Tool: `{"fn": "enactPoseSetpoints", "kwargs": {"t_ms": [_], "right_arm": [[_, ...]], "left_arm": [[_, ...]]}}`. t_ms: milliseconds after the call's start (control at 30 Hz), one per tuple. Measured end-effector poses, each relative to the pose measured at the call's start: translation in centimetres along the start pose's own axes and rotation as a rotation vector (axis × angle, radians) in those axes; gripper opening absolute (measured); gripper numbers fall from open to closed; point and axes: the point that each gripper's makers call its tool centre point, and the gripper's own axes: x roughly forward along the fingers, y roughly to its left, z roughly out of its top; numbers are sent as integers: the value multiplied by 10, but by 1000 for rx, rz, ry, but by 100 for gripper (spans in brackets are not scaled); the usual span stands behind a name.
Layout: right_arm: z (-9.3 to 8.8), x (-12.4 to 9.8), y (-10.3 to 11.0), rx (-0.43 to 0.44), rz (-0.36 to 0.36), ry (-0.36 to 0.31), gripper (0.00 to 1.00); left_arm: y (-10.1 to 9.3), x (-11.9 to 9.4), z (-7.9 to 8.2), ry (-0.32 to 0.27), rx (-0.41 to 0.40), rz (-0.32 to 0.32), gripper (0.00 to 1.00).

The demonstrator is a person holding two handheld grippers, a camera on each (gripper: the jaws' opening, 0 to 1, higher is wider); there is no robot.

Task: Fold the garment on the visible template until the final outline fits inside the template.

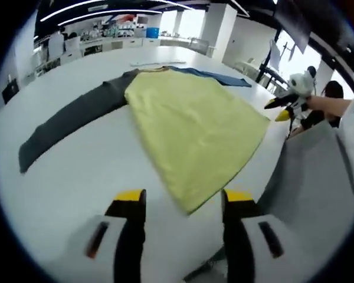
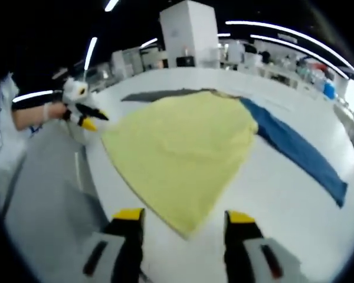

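While both tongs gape empty, garment (image 1: 189,127) (image 2: 183,150) lies flat ahead; hem corner between tips.

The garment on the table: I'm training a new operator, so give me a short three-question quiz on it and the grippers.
1. True or false: the left gripper grips the garment's yellow body.
2. Sleeve colours in the left gripper view? A) both blue B) grey sleeve and blue sleeve C) both yellow
3. What surface does the garment lie on?

Key: 1 false, both it and the right gripper are open and empty; 2 B; 3 the white table.
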Motion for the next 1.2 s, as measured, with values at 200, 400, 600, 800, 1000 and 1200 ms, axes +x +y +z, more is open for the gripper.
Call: {"fn": "enactPoseSetpoints", "kwargs": {"t_ms": [200, 400, 600, 800, 1000, 1200], "right_arm": [[18, -7, -11, 61, -18, -88, 79], [30, -13, -19, 92, -12, -147, 99], [31, -18, -32, 110, -50, -145, 100], [34, -23, -57, 140, -88, -176, 99], [40, -35, -97, 201, -157, -219, 95], [37, -47, -135, 254, -224, -233, 91]], "left_arm": [[12, -7, 33, -160, -36, 44, 79], [13, -15, 55, -246, -69, 4, 93], [4, -10, 58, -246, -75, -40, 99], [5, -12, 64, -264, -78, -48, 99], [9, -11, 70, -290, -113, -47, 97], [11, -13, 77, -326, -145, -48, 95]]}}
